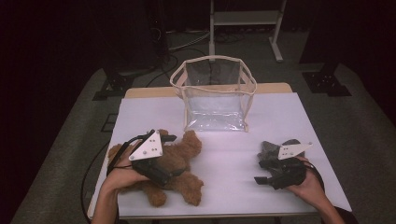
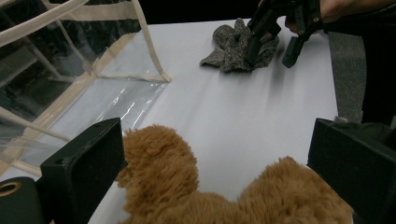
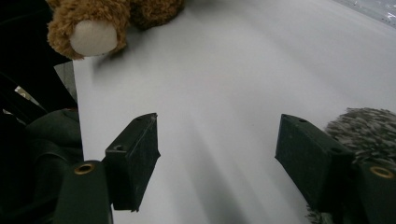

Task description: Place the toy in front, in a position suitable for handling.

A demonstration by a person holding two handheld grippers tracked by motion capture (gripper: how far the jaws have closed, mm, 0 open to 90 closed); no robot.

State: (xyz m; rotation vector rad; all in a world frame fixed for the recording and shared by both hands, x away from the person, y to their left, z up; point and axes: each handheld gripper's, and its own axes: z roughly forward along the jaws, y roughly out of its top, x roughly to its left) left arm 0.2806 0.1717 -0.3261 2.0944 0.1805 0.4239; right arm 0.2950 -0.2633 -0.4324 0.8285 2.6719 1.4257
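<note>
Bare table (image 1: 233, 163) lies open between teddy bear (image 1: 180, 161) and grey cloth (image 1: 271, 148).

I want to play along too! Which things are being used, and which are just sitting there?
In use: fluffy brown teddy bear under the left gripper; grey woolly toy beside the right gripper; clear plastic bag with cream trim.
Just there: white metal stand.

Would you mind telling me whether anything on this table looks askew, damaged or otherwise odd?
Nothing stands out. The brown teddy bear lies sprawled on the white table under the open left gripper, the grey knitted item sits crumpled beside the open right gripper, and the clear bag stands upright, open-topped and seemingly intact.
</note>
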